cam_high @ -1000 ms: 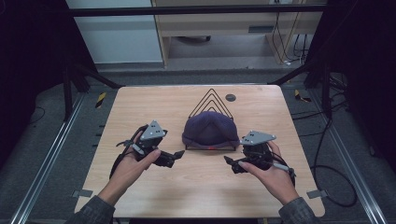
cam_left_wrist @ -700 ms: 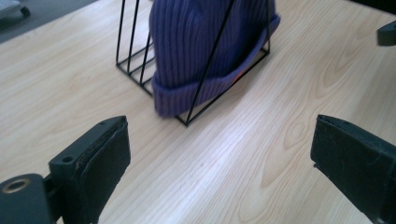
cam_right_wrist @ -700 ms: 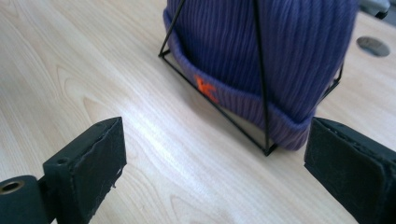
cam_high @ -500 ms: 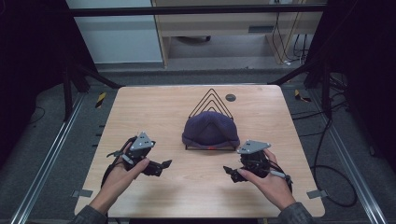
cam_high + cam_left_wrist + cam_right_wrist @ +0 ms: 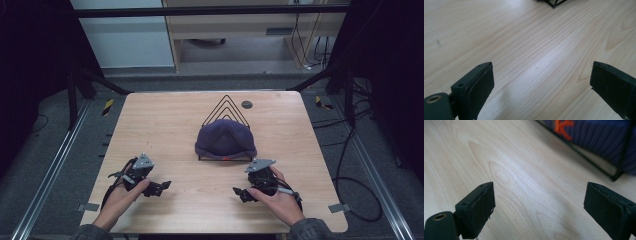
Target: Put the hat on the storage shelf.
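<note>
Both jaws wide, nothing held: left hand-held gripper and right hand-held gripper sit low over the bench, purple beanie on wire rack ahead between them; approach its hem evenly.

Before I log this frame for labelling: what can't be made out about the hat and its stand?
- hat, high view: its far side is hidden by its own crown.
- orange lettering, right gripper view: cut off by the top edge.
- wire stand, left gripper view: one corner, the rest past the top edge.
</note>
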A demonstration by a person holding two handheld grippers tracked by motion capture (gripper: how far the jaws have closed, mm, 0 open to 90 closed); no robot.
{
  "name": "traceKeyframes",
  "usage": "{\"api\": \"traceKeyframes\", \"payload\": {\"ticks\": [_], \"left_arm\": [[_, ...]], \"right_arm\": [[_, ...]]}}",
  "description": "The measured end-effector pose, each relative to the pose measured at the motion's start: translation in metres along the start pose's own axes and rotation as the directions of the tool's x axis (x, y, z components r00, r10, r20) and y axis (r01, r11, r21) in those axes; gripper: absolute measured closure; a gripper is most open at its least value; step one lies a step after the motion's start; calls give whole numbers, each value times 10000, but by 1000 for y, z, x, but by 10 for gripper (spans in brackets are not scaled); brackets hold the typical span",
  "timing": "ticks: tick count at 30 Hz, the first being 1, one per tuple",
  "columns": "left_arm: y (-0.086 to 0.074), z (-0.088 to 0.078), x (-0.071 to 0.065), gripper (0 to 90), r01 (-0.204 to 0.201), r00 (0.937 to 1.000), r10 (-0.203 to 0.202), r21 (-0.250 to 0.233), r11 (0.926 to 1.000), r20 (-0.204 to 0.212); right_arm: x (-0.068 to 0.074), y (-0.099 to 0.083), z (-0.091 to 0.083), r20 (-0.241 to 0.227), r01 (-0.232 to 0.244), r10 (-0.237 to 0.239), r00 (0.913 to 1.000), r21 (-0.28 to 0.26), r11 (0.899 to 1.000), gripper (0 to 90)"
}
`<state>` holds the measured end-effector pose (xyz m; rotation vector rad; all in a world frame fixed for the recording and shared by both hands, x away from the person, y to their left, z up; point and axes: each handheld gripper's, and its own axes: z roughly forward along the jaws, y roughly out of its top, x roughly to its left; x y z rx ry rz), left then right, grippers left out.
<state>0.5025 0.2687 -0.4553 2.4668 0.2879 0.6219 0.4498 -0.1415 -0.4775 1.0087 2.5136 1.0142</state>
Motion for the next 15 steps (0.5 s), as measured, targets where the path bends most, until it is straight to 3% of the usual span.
{"api": "traceKeyframes", "payload": {"ticks": [5, 10, 11, 12, 15], "left_arm": [[-14, 7, 5, 52, -108, 9999, 103, 440, 9990, 111], [-11, 15, 0, 47, -287, 9991, 258, 913, 9954, 322], [-10, 17, 0, 47, -535, 9980, 495, 1050, 9930, 399], [-10, 19, -1, 46, -800, 9963, 755, 1256, 9888, 402], [-10, 19, -2, 39, -742, 9967, 695, 1232, 9896, 419]], "right_arm": [[-1, -11, 20, -76, -447, 450, 9990, 402, 9982, 78], [-3, -13, 22, 182, -420, 417, 9990, 202, 9989, 73], [-3, -14, 22, 216, -414, 410, 9989, 169, 9990, 73], [-2, -17, 24, 593, -137, 133, 9981, 49, 9999, 69], [0, -18, 23, 628, -176, 176, 9979, -8, 9998, 68]]}}
